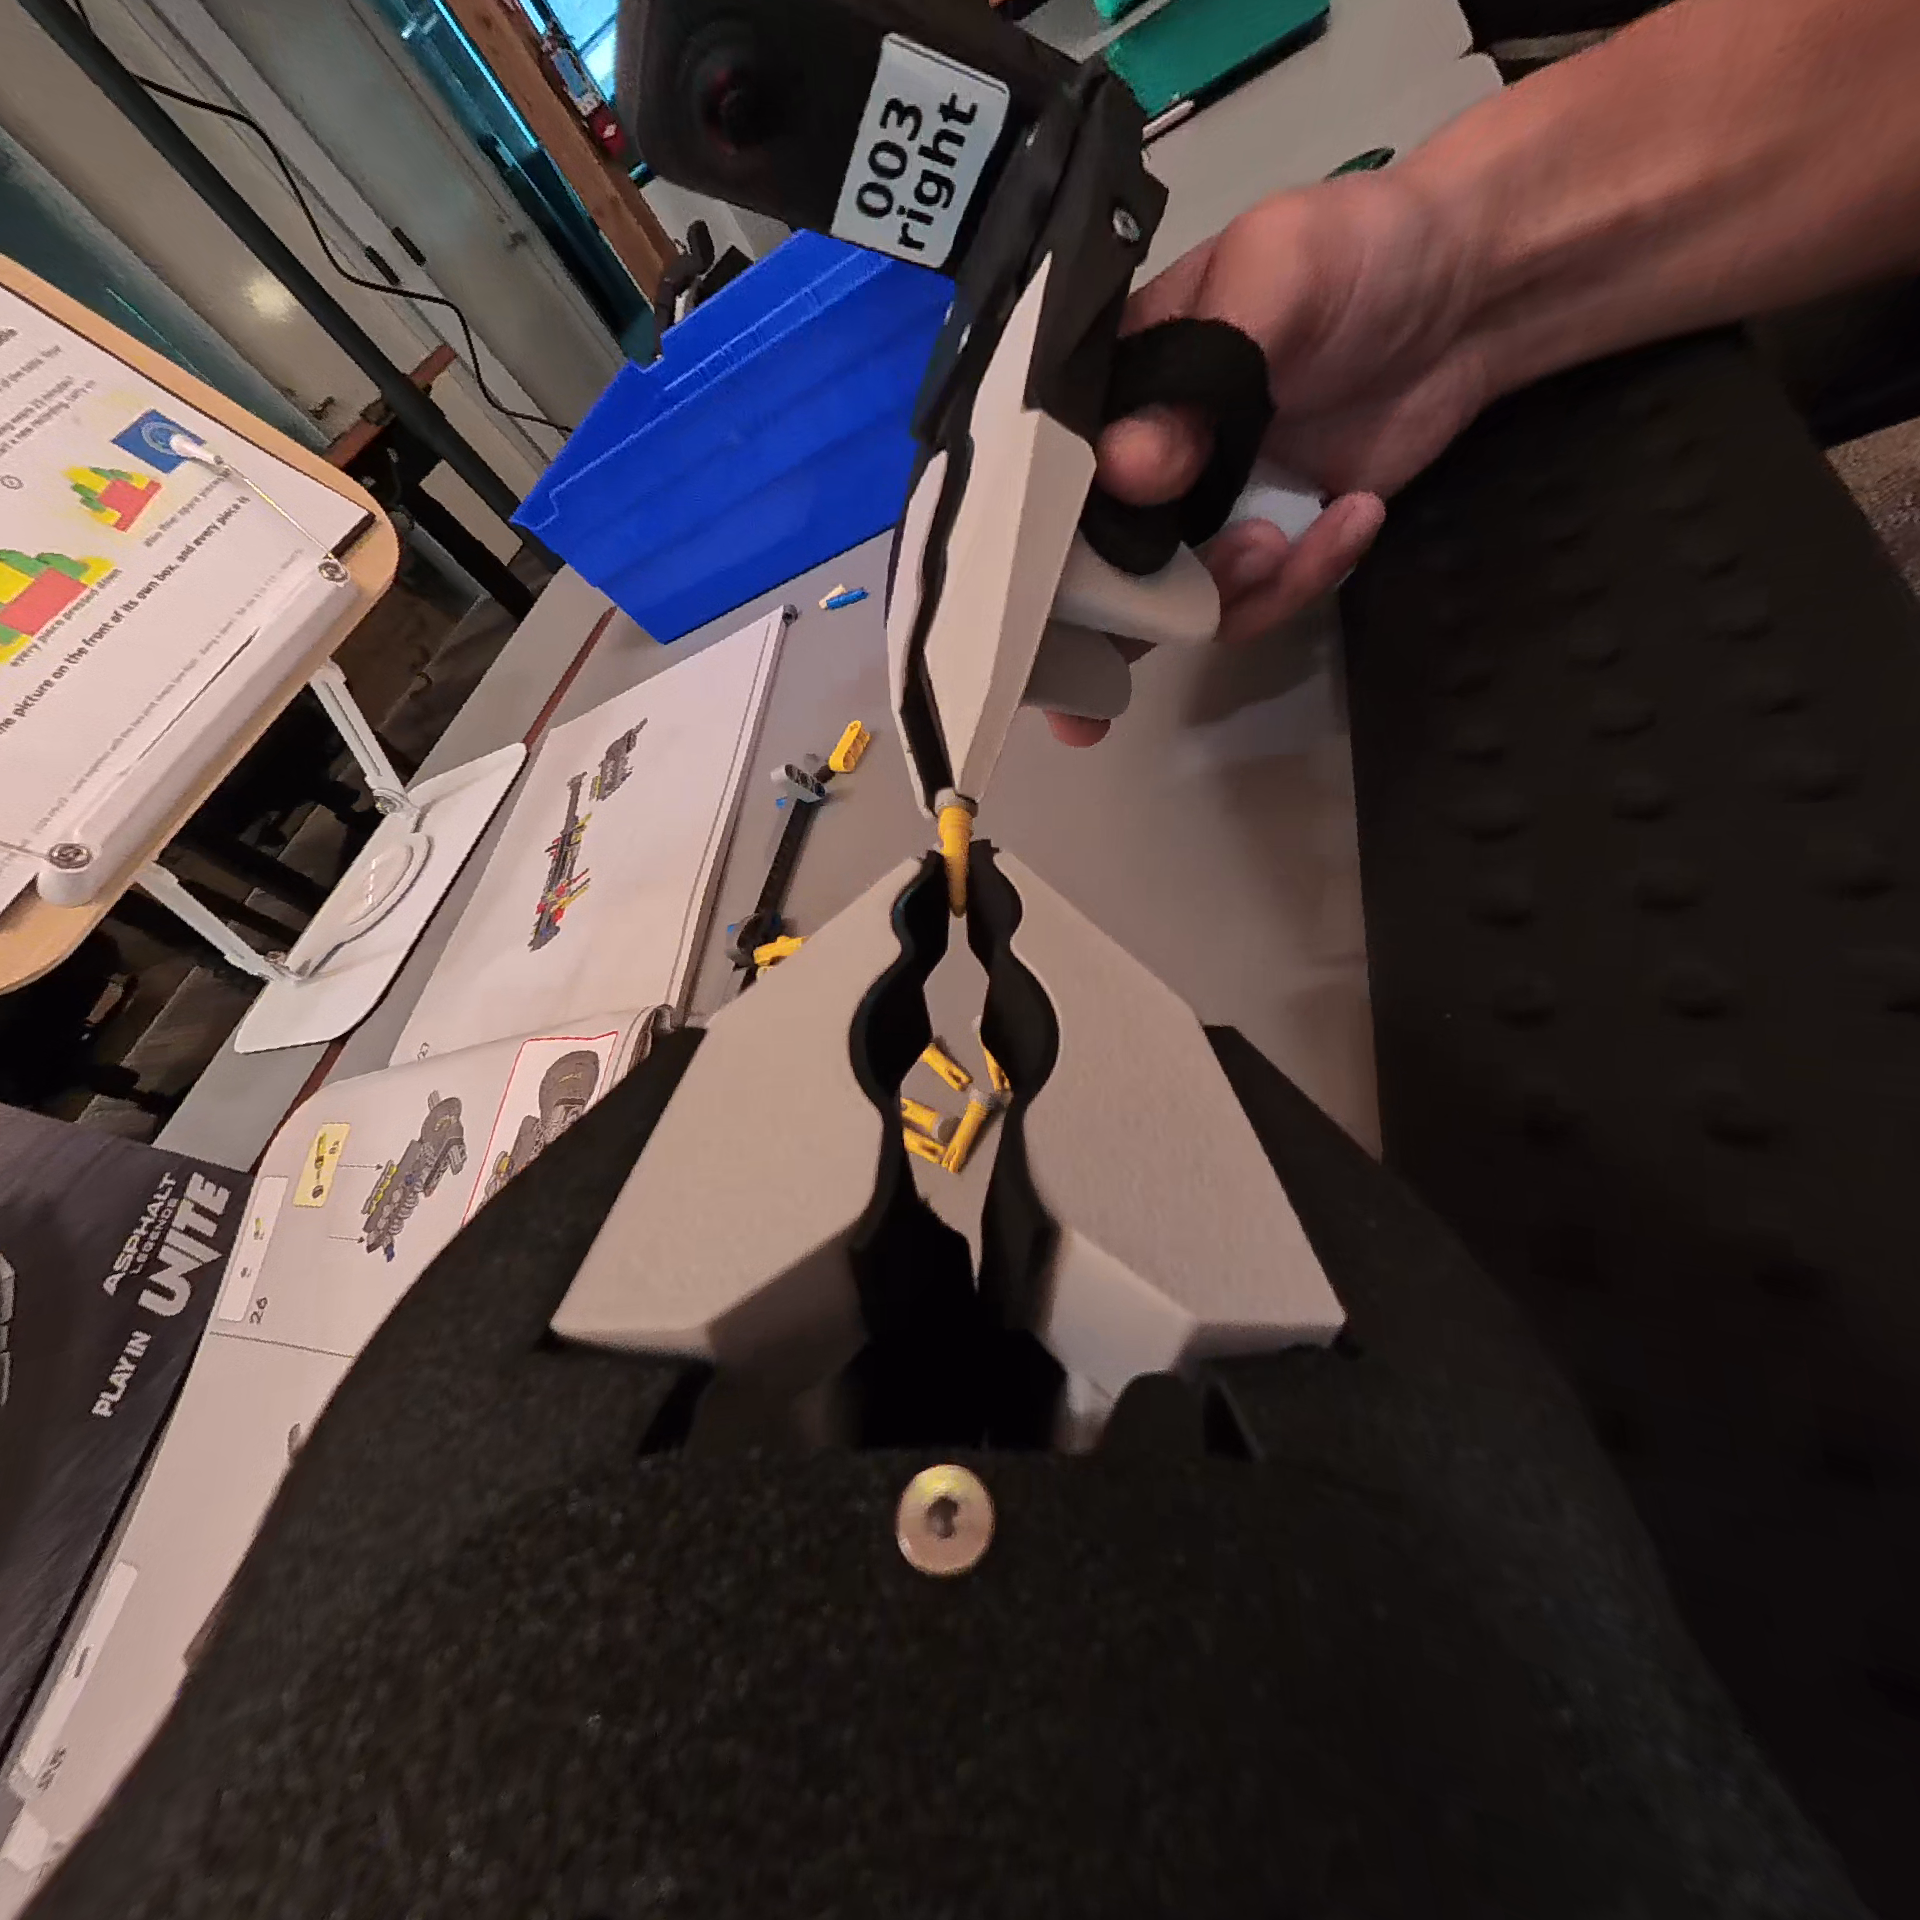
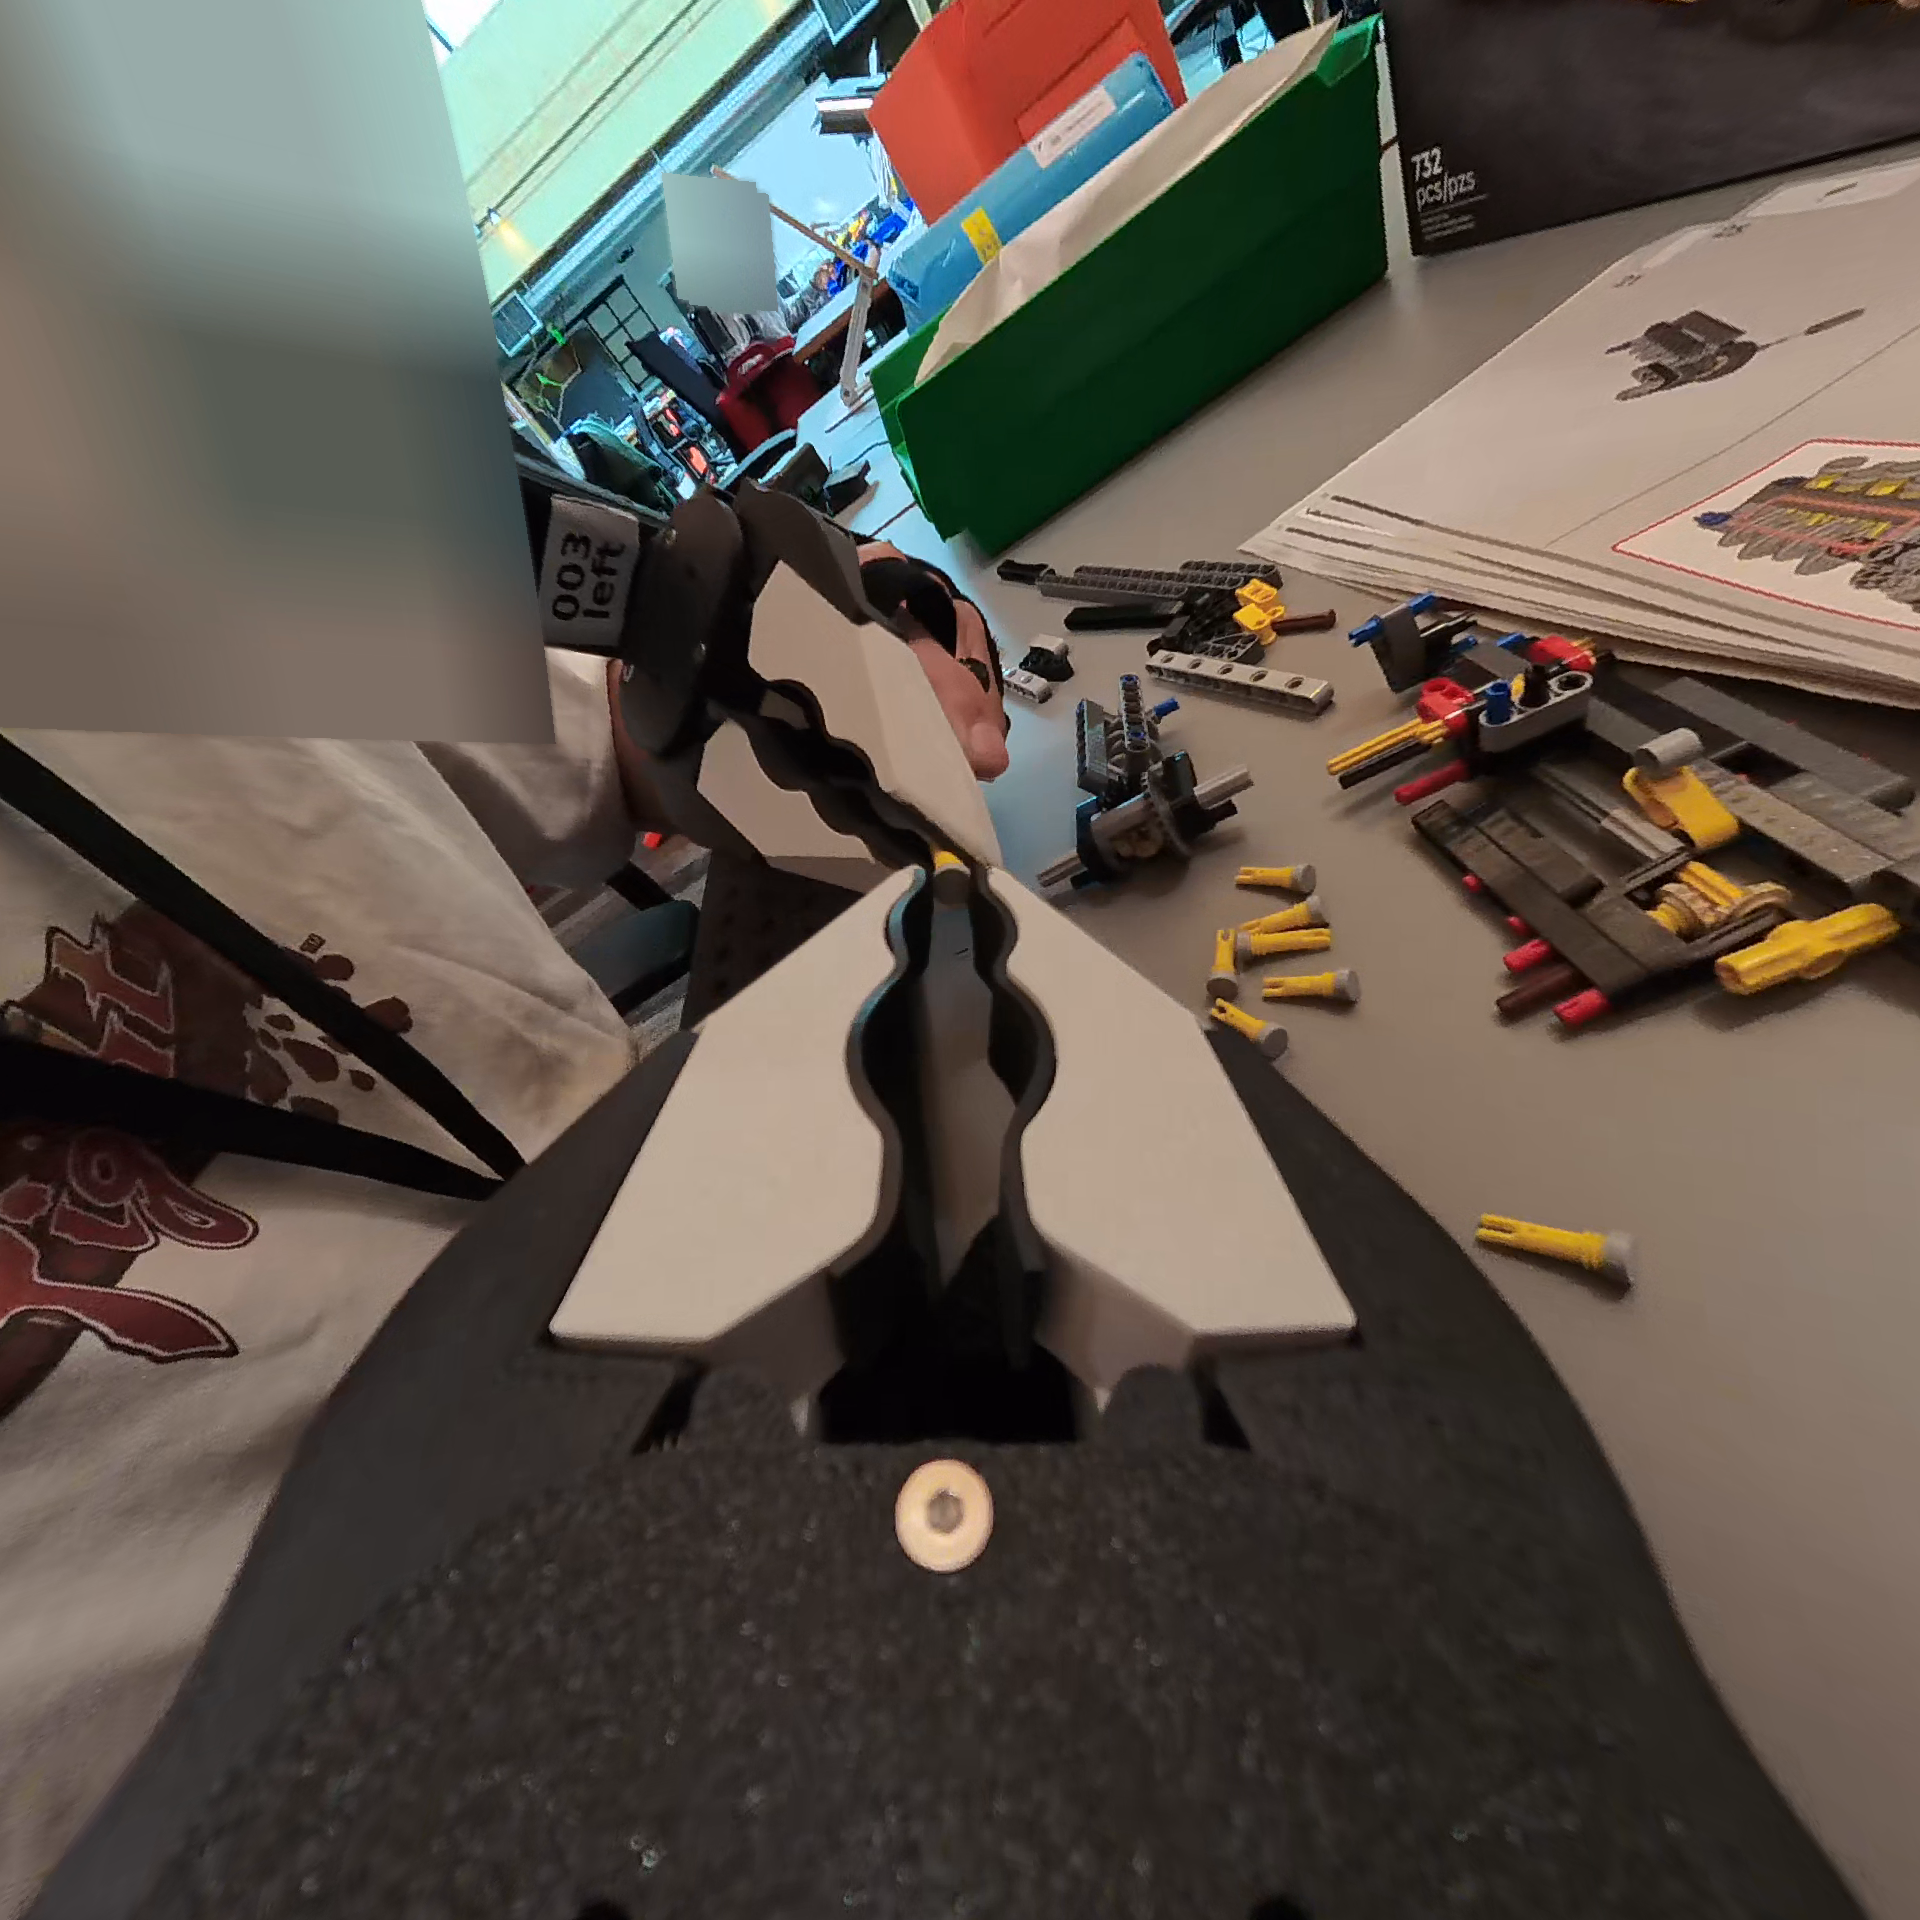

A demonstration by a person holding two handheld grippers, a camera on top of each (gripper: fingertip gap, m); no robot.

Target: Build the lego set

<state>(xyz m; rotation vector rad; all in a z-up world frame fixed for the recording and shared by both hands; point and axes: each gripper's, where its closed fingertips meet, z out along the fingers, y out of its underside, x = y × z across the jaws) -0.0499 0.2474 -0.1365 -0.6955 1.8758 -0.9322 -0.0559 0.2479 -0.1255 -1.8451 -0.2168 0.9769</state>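
Note:
A yellow pin (image 1: 954, 847) with a grey head is held in the air between both grippers. My left gripper (image 1: 954, 871) is shut on its yellow shaft. My right gripper (image 1: 954, 800) comes down from above and is shut on its grey head. In the right wrist view my right gripper (image 2: 948, 883) pinches the pin (image 2: 948, 868), and the left gripper (image 2: 961, 852) meets it from the upper left. Several loose yellow pins (image 2: 1283, 940) lie on the grey table (image 2: 1558, 1455). A partly built black, yellow and red assembly (image 2: 1652, 852) lies at the right.
A small gear sub-assembly (image 2: 1138, 795) and loose beams (image 2: 1236, 675) lie near the open instruction booklet (image 2: 1662, 436). A green bin (image 2: 1132, 343) and a black box (image 2: 1642, 104) stand behind. A blue bin (image 1: 748, 436) and a document stand (image 1: 156, 582) are in the left wrist view.

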